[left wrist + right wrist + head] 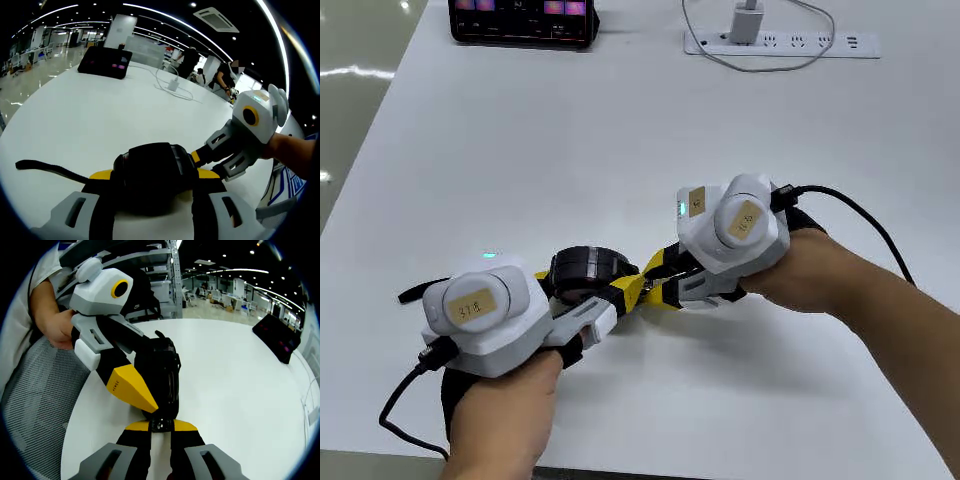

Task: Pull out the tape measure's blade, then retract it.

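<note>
A black round tape measure (585, 266) rests on the white table (570, 150) near its front edge. My left gripper (588, 290) is shut on the tape measure's case (150, 165), one yellow-tipped finger on each side. From the right, my right gripper (655, 282) meets the case's mouth. In the right gripper view the right gripper (161, 426) is shut on the small metal hook of the blade, right against the case (162, 365). No length of blade shows between hook and case. The case's black wrist strap (47, 168) trails left on the table.
A dark tablet with a lit screen (523, 20) stands at the table's far edge. A white power strip (780, 42) with a charger and looped cable lies at the back right. The table's front edge runs just below my hands.
</note>
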Available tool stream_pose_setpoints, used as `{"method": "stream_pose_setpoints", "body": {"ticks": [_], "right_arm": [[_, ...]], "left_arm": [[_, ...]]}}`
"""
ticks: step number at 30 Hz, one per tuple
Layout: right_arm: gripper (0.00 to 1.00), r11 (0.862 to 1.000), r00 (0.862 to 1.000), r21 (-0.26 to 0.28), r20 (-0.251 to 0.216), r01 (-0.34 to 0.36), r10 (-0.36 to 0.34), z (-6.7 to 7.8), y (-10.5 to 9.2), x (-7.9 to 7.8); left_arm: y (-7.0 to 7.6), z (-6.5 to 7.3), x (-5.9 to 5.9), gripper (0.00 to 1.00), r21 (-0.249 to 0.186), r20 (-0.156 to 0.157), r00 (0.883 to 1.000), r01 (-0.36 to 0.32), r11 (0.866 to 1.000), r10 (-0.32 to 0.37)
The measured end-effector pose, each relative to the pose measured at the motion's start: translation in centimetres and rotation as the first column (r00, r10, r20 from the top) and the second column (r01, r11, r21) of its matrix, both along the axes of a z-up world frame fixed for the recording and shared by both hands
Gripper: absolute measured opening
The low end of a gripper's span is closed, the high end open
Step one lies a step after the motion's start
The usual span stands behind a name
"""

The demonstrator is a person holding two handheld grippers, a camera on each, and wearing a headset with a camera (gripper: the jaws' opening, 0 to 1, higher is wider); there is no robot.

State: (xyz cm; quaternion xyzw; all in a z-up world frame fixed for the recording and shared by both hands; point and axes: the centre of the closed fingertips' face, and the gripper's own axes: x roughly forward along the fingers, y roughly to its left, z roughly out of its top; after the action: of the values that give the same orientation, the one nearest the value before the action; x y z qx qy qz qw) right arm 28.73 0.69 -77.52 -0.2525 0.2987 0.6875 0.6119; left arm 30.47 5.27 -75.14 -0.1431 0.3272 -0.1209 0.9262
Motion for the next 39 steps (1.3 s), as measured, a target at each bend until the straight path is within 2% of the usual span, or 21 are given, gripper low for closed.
{"method": "stream_pose_setpoints", "body": {"ticks": [16, 19, 27, 35, 39], "right_arm": [[0.13, 1.0, 1.0, 0.009, -0.009, 0.022, -0.022, -0.06, 0.0, -0.19], [0.18, 1.0, 1.0, 0.007, -0.027, 0.009, -0.008, -0.01, -0.04, -0.58], [0.22, 1.0, 0.999, 0.008, -0.026, 0.02, -0.02, 0.09, -0.08, -0.51], [0.22, 1.0, 0.999, 0.008, -0.029, 0.028, -0.028, 0.07, -0.32, -0.47], [0.24, 0.999, 0.999, 0.008, -0.026, 0.036, -0.036, 0.12, -0.45, -0.36]], "left_arm": [[-0.11, -0.01, 0.02, 0.58, 0.012, 0.006, 1.0, 0.004, 1.0, -0.005], [-0.13, 0.01, 0.04, 0.59, 0.013, 0.01, 1.0, 0.003, 1.0, -0.003], [-0.2, 0.05, 0.03, 0.6, 0.004, 0.009, 1.0, 0.015, 1.0, -0.015], [-0.27, -0.03, 0.03, 0.6, 0.024, 0.009, 1.0, 0.028, 0.999, -0.028], [-0.69, 0.11, -0.04, 0.66, 0.02, 0.014, 0.999, 0.046, 0.999, -0.046]]}}
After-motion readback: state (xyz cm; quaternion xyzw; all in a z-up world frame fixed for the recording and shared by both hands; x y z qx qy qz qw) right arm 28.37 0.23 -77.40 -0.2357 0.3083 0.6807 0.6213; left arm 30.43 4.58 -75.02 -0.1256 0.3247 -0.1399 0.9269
